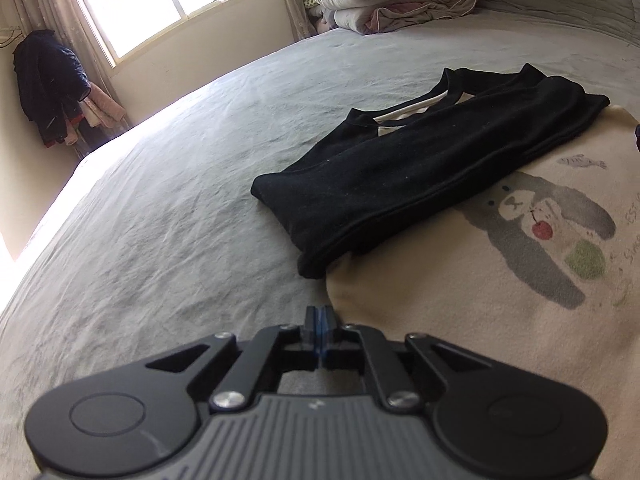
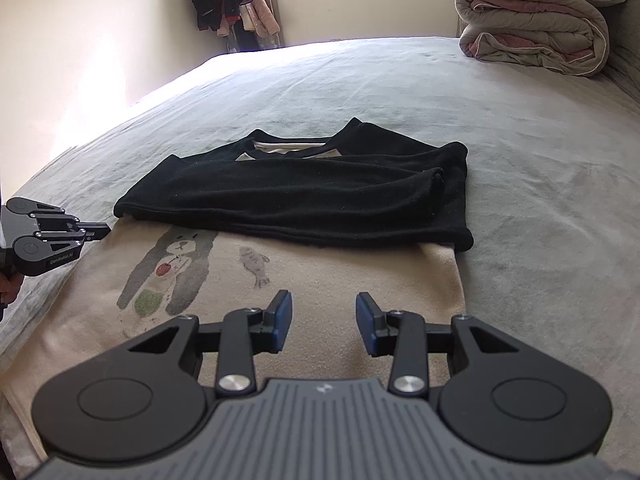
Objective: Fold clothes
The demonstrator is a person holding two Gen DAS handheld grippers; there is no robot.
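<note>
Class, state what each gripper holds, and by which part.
Right gripper: open, nothing held. Left gripper: shut at the cream shirt's side edge; whether it pinches fabric cannot be told.

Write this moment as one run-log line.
left gripper: shut at shirt edge | right gripper: open over shirt, holding nothing | sleeves: folded across shirt | bed

Wide bed with a wrinkly grey-green cotton sheet (image 2: 520, 168) filling most of both views. Rolled-up beige and pink quilt bundle (image 2: 536, 28) parked at the far right end. Plain cream walls (image 2: 80, 40) all round. Bright, blown-out wood-framed window (image 1: 168, 0) straight ahead, pale patterned curtains (image 1: 36, 4) hanging alongside. Dark puffy jacket and pink clothes (image 1: 60, 84) hung in the corner. Strong daylight along the bed's left edge.
</note>
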